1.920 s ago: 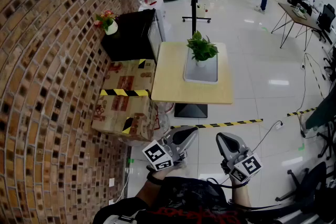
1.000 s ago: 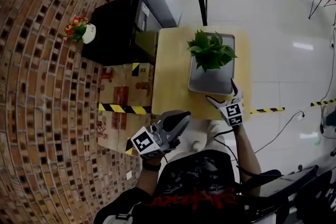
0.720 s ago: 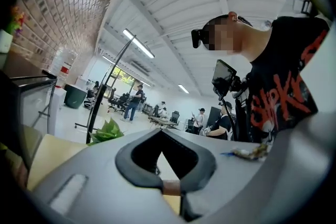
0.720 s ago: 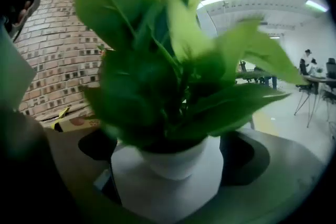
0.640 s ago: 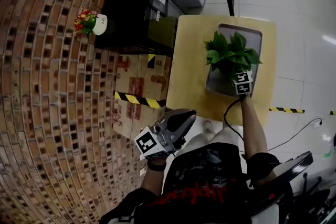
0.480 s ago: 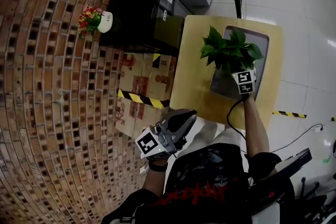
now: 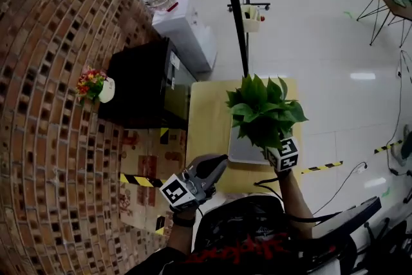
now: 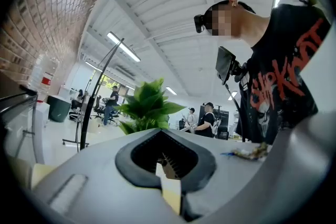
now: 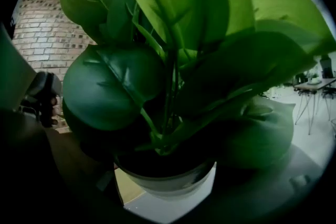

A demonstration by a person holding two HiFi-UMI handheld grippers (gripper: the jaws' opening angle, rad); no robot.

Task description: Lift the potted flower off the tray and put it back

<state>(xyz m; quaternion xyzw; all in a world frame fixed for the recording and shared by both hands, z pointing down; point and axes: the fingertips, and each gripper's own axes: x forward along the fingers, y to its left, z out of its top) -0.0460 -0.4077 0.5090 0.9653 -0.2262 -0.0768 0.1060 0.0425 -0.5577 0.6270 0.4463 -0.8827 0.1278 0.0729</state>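
Note:
The potted plant (image 7: 261, 109), broad green leaves in a pale round pot (image 9: 169, 182), hangs above the grey tray (image 7: 243, 150) on the wooden table (image 7: 206, 116). My right gripper (image 7: 278, 150) is shut on the pot from the near side, and its marker cube shows just under the leaves. In the right gripper view the pot's base is off the tray (image 9: 169, 208), with the dark jaws on either side of it. My left gripper (image 7: 217, 164) hovers at the table's near edge, shut, with nothing between its jaws (image 8: 168, 165).
A black cabinet (image 7: 145, 84) stands left of the table with a small flower pot (image 7: 96, 85) on it. Behind are a water dispenser (image 7: 187, 32) and a black stand pole (image 7: 235, 9). Taped cardboard boxes (image 7: 145, 167) sit beside the brick wall (image 7: 45, 106).
My right gripper reached over the tray, closed on the pot and raised the plant off the tray. The left gripper stayed low by the table's near edge.

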